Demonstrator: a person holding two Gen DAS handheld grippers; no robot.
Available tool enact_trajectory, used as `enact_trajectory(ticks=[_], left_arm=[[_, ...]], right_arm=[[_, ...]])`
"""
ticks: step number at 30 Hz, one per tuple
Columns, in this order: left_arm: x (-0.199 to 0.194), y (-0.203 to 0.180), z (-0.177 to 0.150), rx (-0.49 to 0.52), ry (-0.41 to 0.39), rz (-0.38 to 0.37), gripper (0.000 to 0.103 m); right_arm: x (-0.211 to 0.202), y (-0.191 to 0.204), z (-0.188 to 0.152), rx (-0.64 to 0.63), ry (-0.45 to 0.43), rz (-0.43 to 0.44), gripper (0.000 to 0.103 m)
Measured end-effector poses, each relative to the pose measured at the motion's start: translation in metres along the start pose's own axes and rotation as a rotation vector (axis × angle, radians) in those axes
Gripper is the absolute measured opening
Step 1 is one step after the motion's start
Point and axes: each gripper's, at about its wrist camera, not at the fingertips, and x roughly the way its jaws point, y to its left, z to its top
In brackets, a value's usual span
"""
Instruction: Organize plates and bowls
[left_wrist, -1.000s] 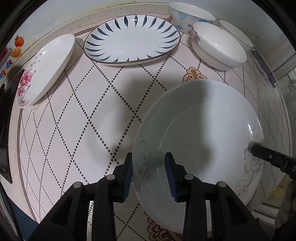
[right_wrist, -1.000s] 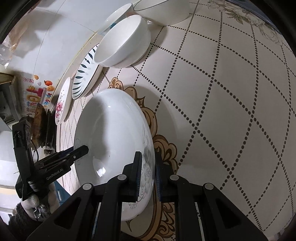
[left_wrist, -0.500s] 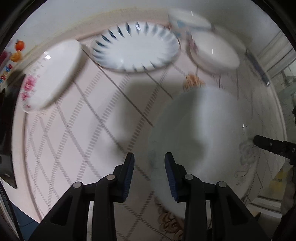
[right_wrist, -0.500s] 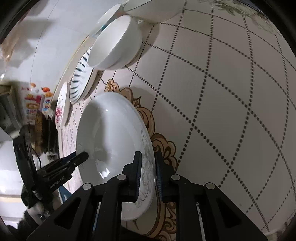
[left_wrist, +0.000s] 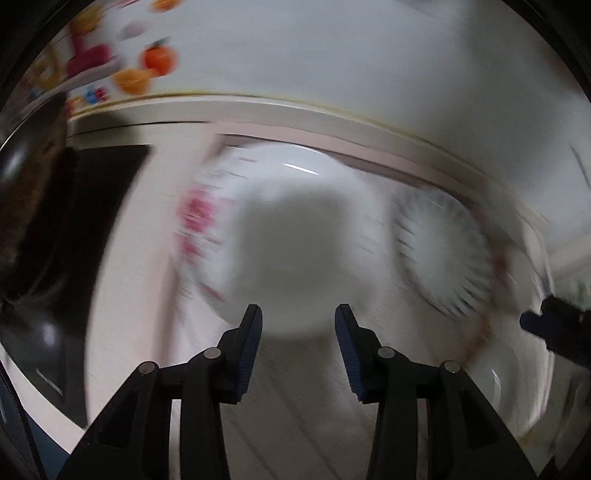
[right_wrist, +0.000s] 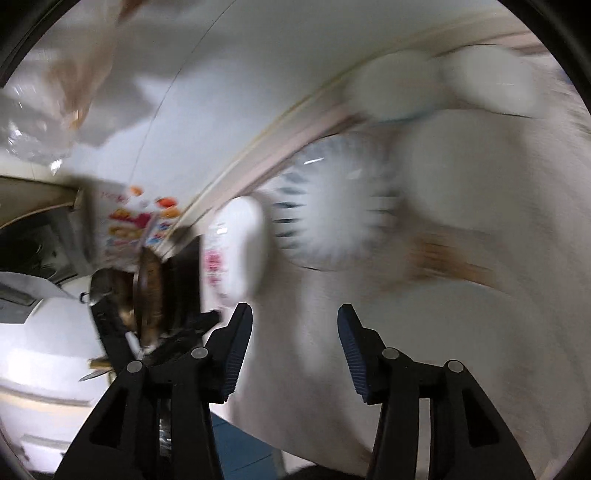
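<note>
Both views are motion-blurred. My left gripper (left_wrist: 298, 325) is open and empty, facing the white plate with pink flowers (left_wrist: 266, 236) just ahead. The blue-striped plate (left_wrist: 443, 251) lies to its right. At the right edge, the right gripper's finger (left_wrist: 554, 325) shows above the grey-flowered white plate (left_wrist: 509, 391). My right gripper (right_wrist: 295, 325) is open and empty. Ahead of it are the pink-flowered plate (right_wrist: 240, 251), the blue-striped plate (right_wrist: 332, 214) and white bowls (right_wrist: 487, 81) farther back.
A black stove top (left_wrist: 74, 229) lies left of the plates. A white wall with fruit stickers (left_wrist: 147, 70) rises behind the counter. In the right wrist view the left gripper (right_wrist: 177, 332) and a dark pan (right_wrist: 147, 288) show at the left.
The right gripper has let go of the grey-flowered plate and opened. Both grippers have swung left toward the pink-flowered plate. The left gripper has opened wider.
</note>
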Motion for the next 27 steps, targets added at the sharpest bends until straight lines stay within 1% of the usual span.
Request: enact_trajectory(ticks=[2,3,4,5,6,8,12,15,16,19,22,23,26,27], left_arm=[[0.017,0.035,0.022,-0.052,0.008,0.02,0.039],[0.023,0.048,0.028,-0.068,0.016,0.034,0.039],[0.028,0.06,0.035,-0.078,0.024,0.031,0.039],[0.035,0.067,0.041,-0.085,0.035,0.026,0.039],[0.044,0.076,0.048,-0.1,0.052,0.025,0.039],[0.057,0.085,0.058,-0.106,0.076,-0.001,0.039],[0.083,0.091,0.071,-0.072,0.117,0.011,0.039],[0.097,0.091,0.075,-0.055,0.143,0.0,0.039],[0.1,0.09,0.076,-0.047,0.147,0.004,0.041],[0.104,0.092,0.081,-0.04,0.131,-0.011,0.039],[0.106,0.093,0.083,-0.039,0.116,-0.021,0.037],[0.106,0.092,0.082,-0.039,0.108,-0.035,0.03],[0.104,0.089,0.078,-0.012,0.085,-0.007,0.03],[0.103,0.089,0.077,-0.005,0.08,0.0,0.029]], right_arm=[[0.052,0.026,0.021,-0.036,0.049,-0.028,0.051],[0.075,0.034,0.029,-0.037,0.075,-0.032,0.051],[0.091,0.036,0.031,-0.035,0.096,-0.042,0.051],[0.116,0.039,0.04,-0.026,0.128,-0.067,0.051],[0.128,0.038,0.043,-0.019,0.144,-0.083,0.051],[0.156,0.036,0.052,-0.011,0.17,-0.128,0.05],[0.182,0.032,0.062,0.006,0.176,-0.181,0.045],[0.194,0.032,0.067,0.016,0.177,-0.188,0.04],[0.196,0.032,0.068,0.017,0.178,-0.192,0.038],[0.204,0.03,0.069,0.012,0.179,-0.207,0.028],[0.212,0.029,0.07,0.007,0.17,-0.222,0.026],[0.214,0.029,0.07,0.004,0.168,-0.226,0.025],[0.215,0.029,0.069,-0.024,0.146,-0.237,0.019],[0.215,0.03,0.068,-0.039,0.139,-0.237,0.019]])
